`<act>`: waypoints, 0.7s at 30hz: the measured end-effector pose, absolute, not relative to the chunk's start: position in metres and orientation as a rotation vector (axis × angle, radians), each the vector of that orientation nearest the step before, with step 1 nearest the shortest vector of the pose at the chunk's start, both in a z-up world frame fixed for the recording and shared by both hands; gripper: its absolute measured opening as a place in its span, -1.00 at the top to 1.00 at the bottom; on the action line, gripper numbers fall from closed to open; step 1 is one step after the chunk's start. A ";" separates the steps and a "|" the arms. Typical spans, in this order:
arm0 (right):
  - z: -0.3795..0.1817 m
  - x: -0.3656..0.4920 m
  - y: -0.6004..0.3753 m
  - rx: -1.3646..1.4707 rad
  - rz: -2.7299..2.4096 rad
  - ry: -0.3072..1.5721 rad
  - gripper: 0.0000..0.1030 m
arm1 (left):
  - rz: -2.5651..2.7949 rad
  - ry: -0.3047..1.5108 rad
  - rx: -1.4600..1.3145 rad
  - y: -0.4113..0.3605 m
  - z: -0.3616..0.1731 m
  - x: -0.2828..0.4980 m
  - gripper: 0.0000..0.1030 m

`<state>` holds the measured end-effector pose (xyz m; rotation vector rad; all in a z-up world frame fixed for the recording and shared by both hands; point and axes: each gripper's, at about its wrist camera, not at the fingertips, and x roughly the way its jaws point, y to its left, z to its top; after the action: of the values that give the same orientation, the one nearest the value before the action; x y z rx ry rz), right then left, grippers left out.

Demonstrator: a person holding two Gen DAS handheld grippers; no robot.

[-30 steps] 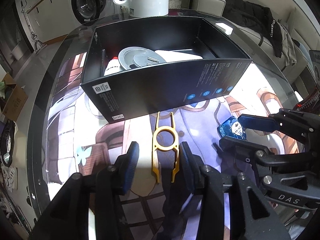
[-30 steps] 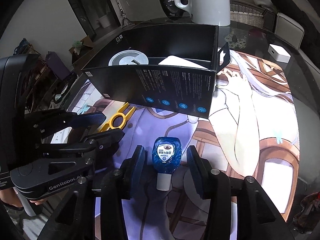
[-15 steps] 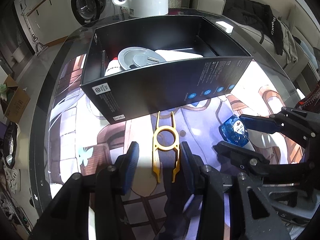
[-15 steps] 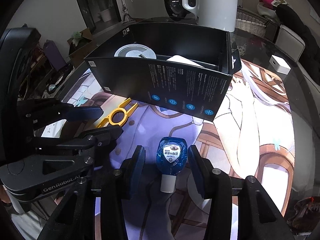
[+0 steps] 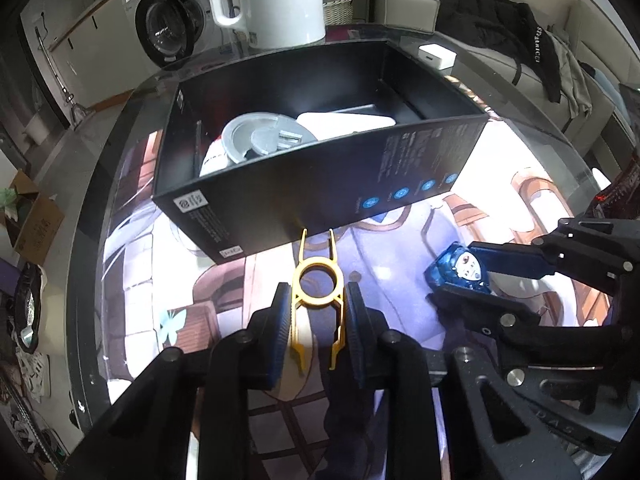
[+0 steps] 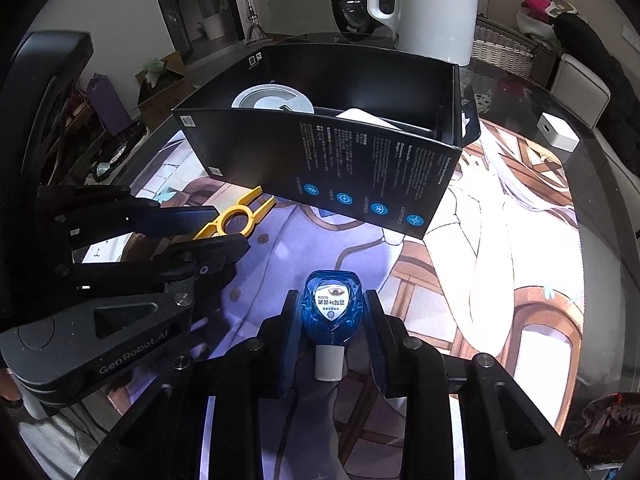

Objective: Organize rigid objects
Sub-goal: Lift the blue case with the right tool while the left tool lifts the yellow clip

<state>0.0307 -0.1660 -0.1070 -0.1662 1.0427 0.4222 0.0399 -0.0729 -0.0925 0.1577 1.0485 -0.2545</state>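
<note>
A yellow plastic tool [image 5: 318,292] with a ring and two prongs lies on the printed mat in front of the black box [image 5: 320,196]. My left gripper [image 5: 316,300] has closed on its sides. It also shows in the right wrist view [image 6: 234,218]. My right gripper [image 6: 331,304] is shut on a small blue bottle [image 6: 331,306] with a white cap, seen in the left wrist view too [image 5: 460,270]. The black box [image 6: 340,160] holds a grey disc [image 5: 264,140] and a white item [image 5: 344,122].
A white kettle [image 5: 276,0] stands behind the box. A small white block [image 6: 558,132] lies on the glass table at the right. A washing machine [image 5: 168,32] and cardboard box [image 5: 32,216] sit beyond the table's edge.
Both grippers have closed: the left fingers have come in against the yellow tool and the right fingers against the blue bottle. Both have also moved slightly forward.
</note>
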 end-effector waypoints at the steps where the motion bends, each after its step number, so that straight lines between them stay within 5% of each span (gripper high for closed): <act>1: -0.106 0.031 -0.168 -0.150 0.430 1.041 0.42 | -0.261 1.040 0.151 -0.073 -0.090 0.039 0.53; 21: -0.022 -0.007 -0.180 -0.098 0.434 0.602 0.41 | -0.262 0.535 0.089 -0.057 0.001 -0.006 0.53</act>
<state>-0.0073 -0.1804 -0.0224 -0.0979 0.6017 0.4336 -0.0057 -0.0567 0.0008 0.0892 0.5353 -0.2620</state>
